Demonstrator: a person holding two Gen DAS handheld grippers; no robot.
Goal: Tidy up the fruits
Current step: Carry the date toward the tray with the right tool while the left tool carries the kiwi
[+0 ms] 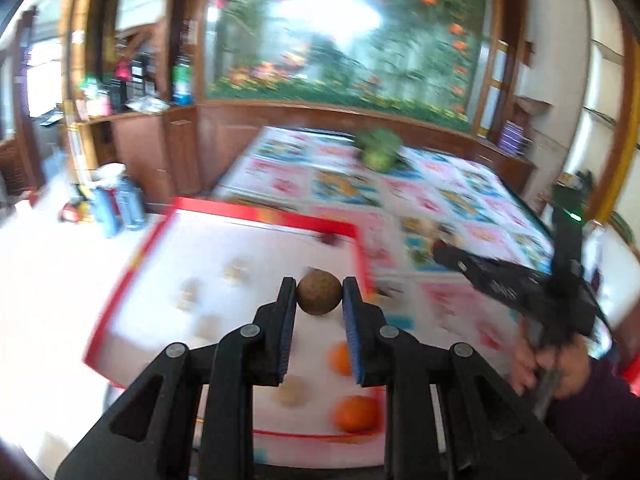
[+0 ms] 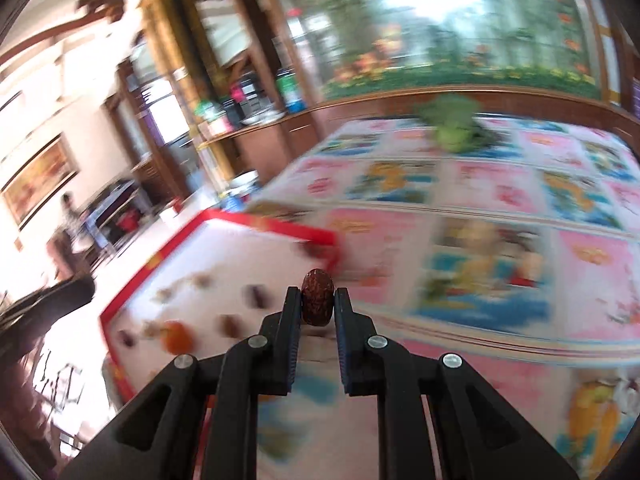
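Observation:
My left gripper is shut on a round brown fruit and holds it above a white tray with a red rim. Two oranges and several pale small fruits lie blurred in the tray below. My right gripper is shut on a dark red oval fruit, held above the patterned tablecloth just right of the tray. The tray holds an orange and several small dark fruits. The right gripper's body also shows in the left wrist view.
A green leafy vegetable lies at the far side of the table, also seen in the right wrist view. Wooden cabinets and a flower mural stand behind. Blue bottles stand left of the tray.

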